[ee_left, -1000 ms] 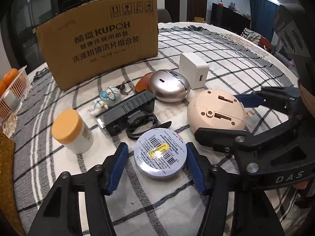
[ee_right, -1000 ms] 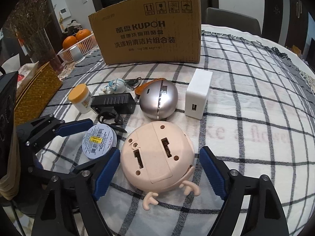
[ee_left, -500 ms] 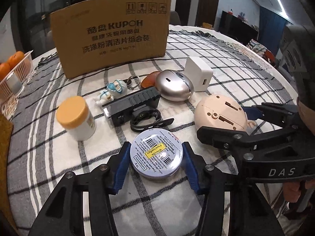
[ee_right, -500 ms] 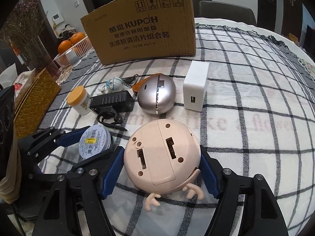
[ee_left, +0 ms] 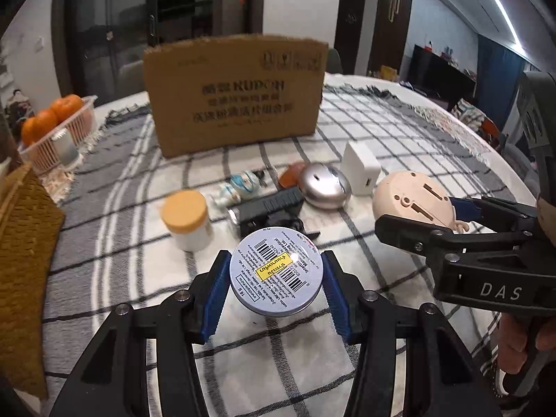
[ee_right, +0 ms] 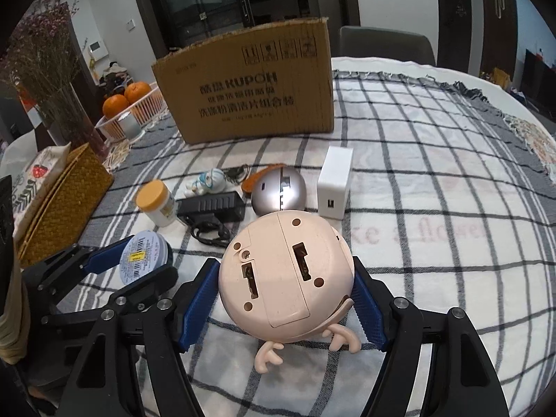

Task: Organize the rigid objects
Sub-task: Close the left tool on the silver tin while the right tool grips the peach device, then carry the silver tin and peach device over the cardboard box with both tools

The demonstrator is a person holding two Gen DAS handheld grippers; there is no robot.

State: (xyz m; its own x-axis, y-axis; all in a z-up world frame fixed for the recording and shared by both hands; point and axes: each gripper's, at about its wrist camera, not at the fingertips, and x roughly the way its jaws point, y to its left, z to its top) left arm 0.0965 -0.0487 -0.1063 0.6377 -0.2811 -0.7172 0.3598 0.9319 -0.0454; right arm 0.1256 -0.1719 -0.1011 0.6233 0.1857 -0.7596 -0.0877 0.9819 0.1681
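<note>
My left gripper (ee_left: 275, 279) is shut on a round blue tin (ee_left: 276, 271) with a barcode label and holds it above the checked cloth; the tin also shows in the right wrist view (ee_right: 144, 255). My right gripper (ee_right: 283, 293) is shut on a round beige toy (ee_right: 285, 276) with small arms, lifted off the cloth; the toy shows at the right of the left wrist view (ee_left: 413, 199). A cardboard box (ee_left: 236, 92) stands at the back of the table (ee_right: 434, 208).
On the cloth lie a white jar with an orange lid (ee_left: 187, 219), a black adapter (ee_left: 267, 206), a silver egg-shaped case (ee_left: 325, 186), a white charger (ee_left: 361, 168) and a small figurine (ee_left: 239, 186). A woven basket (ee_left: 24, 243) and a tray of oranges (ee_left: 55, 121) are left.
Both grippers closed on their objects and lifted them: the left on the blue tin, the right on the beige toy. Both views rose and pulled back from the table.
</note>
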